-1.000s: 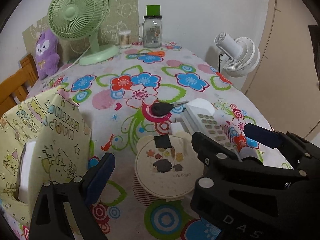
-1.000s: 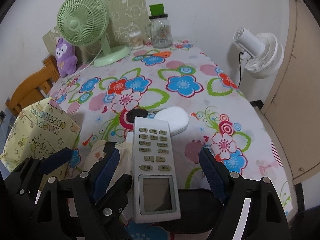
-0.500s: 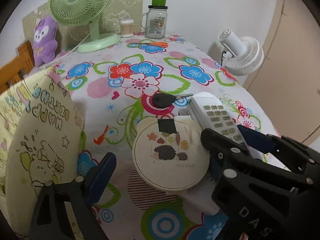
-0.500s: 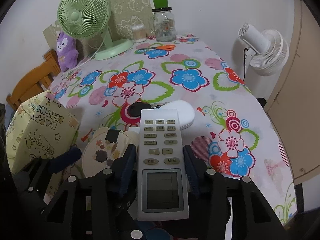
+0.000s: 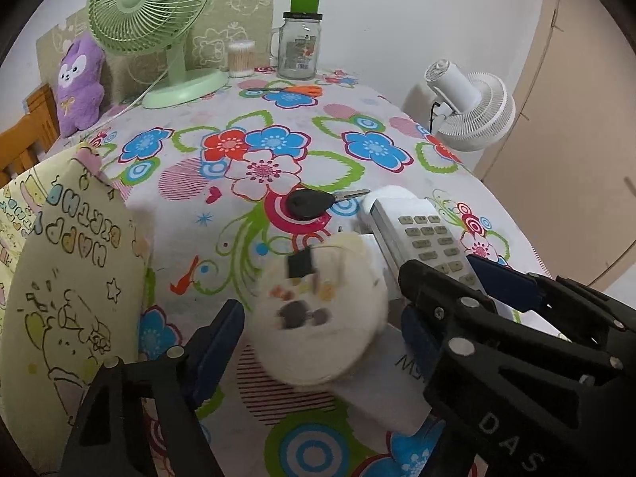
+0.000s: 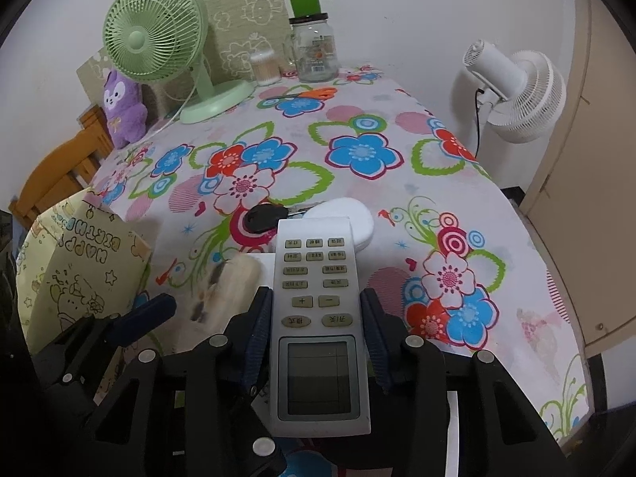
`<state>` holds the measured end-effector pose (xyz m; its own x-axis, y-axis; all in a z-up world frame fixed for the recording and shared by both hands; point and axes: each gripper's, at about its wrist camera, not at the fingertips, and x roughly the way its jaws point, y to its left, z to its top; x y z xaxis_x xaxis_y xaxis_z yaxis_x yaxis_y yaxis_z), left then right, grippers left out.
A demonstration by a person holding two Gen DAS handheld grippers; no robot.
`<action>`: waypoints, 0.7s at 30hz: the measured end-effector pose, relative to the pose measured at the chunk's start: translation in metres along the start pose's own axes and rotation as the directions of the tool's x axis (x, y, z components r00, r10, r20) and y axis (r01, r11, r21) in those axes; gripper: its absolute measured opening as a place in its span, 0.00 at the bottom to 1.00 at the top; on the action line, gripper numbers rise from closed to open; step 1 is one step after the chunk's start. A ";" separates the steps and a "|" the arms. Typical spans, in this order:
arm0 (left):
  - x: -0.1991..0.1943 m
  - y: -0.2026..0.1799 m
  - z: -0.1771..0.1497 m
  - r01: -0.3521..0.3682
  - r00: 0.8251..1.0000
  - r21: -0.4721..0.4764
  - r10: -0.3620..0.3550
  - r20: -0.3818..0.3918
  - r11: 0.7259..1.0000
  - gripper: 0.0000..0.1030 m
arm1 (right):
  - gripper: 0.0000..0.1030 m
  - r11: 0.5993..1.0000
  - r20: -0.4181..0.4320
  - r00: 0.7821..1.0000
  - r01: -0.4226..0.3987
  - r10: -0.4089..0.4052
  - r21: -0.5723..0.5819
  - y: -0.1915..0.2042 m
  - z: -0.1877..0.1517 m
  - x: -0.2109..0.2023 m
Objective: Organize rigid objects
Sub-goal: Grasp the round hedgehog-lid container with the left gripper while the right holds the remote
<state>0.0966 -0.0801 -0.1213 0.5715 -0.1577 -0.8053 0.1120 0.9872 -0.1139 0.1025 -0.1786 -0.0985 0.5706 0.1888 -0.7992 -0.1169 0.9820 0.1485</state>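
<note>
Left wrist view: the left gripper (image 5: 318, 330) is spread wide around the round tin (image 5: 320, 314), which is blurred and appears tilted; contact cannot be confirmed. The tin looks light, stiff and smooth-rimmed; grip it across the rim. It lies beside the remote control (image 5: 427, 244) on the tabletop (image 5: 278, 103).

Right wrist view: the right gripper (image 6: 316, 326) has its fingers (image 6: 258, 318) closed on the remote control (image 6: 318, 310) at mid-body. The casing looks rigid, light plastic with slippery sides; hold below the buttons, near the display.
</note>
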 end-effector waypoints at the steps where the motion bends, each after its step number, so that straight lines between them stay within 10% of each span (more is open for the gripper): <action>1: 0.001 -0.001 0.000 0.003 1.000 0.008 -0.003 -0.004 1.000 0.80 | 0.46 1.000 0.000 1.000 0.005 -0.005 0.000 0.000 -0.001 0.000; 8: 0.002 -0.012 -0.001 -0.011 1.000 0.064 0.010 0.024 0.998 0.77 | 0.46 1.000 -0.004 1.000 0.027 -0.027 0.007 -0.007 -0.001 0.000; 13: 0.000 -0.005 0.001 -0.029 0.999 0.040 0.027 0.046 0.999 0.55 | 0.46 1.000 0.004 1.000 0.027 -0.027 0.007 -0.007 0.000 -0.002; 21: 0.002 0.002 0.003 -0.013 1.000 0.003 0.013 0.026 1.000 0.66 | 0.46 0.999 0.004 0.999 0.035 -0.035 0.010 -0.006 0.001 -0.003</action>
<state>0.1004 -0.0788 -0.1219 0.5938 -0.1459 -0.7912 0.1071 0.9890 -0.1020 0.1024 -0.1845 -0.0967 0.5773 0.1548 -0.8017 -0.0889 0.9879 0.1267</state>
